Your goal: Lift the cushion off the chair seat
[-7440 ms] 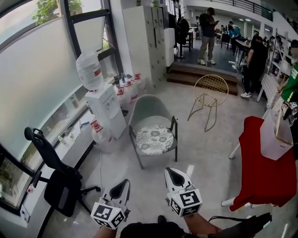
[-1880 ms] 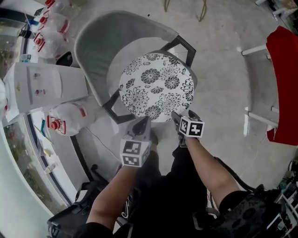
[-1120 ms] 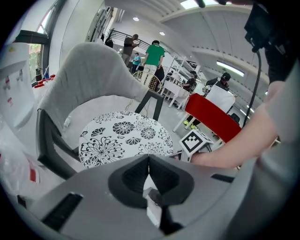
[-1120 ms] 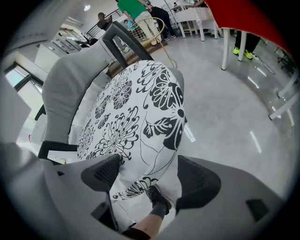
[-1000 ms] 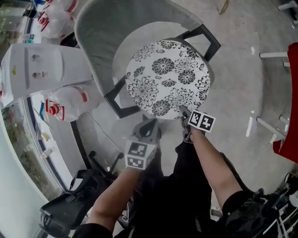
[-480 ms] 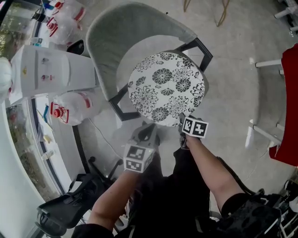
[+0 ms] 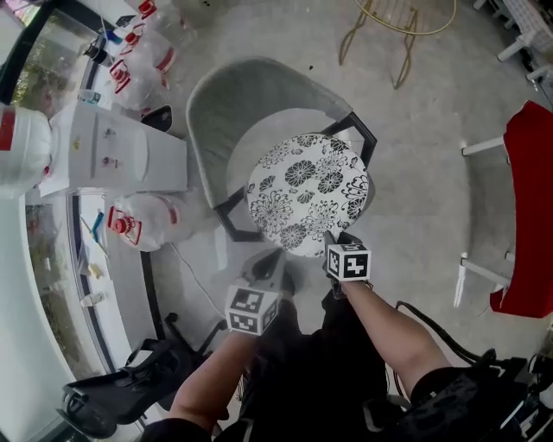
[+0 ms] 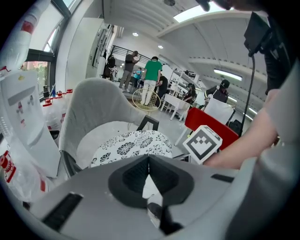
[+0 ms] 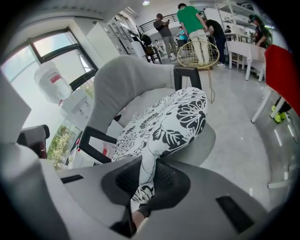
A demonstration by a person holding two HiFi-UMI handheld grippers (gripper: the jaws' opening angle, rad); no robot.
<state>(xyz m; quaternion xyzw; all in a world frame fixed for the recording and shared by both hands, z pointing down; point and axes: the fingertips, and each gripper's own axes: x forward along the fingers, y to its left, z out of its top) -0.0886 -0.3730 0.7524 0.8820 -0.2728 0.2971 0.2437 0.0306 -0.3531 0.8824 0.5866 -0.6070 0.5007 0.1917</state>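
Pale polished floor (image 7: pixel 423 173) fills most of the head view. A white water dispenser (image 7: pixel 112 160) and a water jug (image 7: pixel 143 223) with a red label stand at the left by the window. A gold wire chair (image 7: pixel 389 26) is at the top, a red cloth (image 7: pixel 527 207) at the right edge and a black office chair (image 7: pixel 112 401) at the lower left.

In the middle stands the grey shell chair (image 7: pixel 251 95) with dark armrests. The round cushion (image 7: pixel 308 192), white with black flowers, is over its seat. The right claw (image 7: pixel 339 240) is at the cushion's near edge. In the right gripper view its jaws are closing with that edge between them. The pads press on the patterned fabric, which runs up and away from them on a slant, and bare grey seat shows underneath it. So the near side is raised off the seat. I cannot tell whether the far side touches the chair.

The left claw (image 7: pixel 273 257) is just beside the right one, at the cushion's front rim. In the left gripper view its jaw tips meet. Behind them is a pale sliver I cannot name, and the cushion shows beyond the claw body.

People (image 8: pixel 151 79) stand far back in the room.
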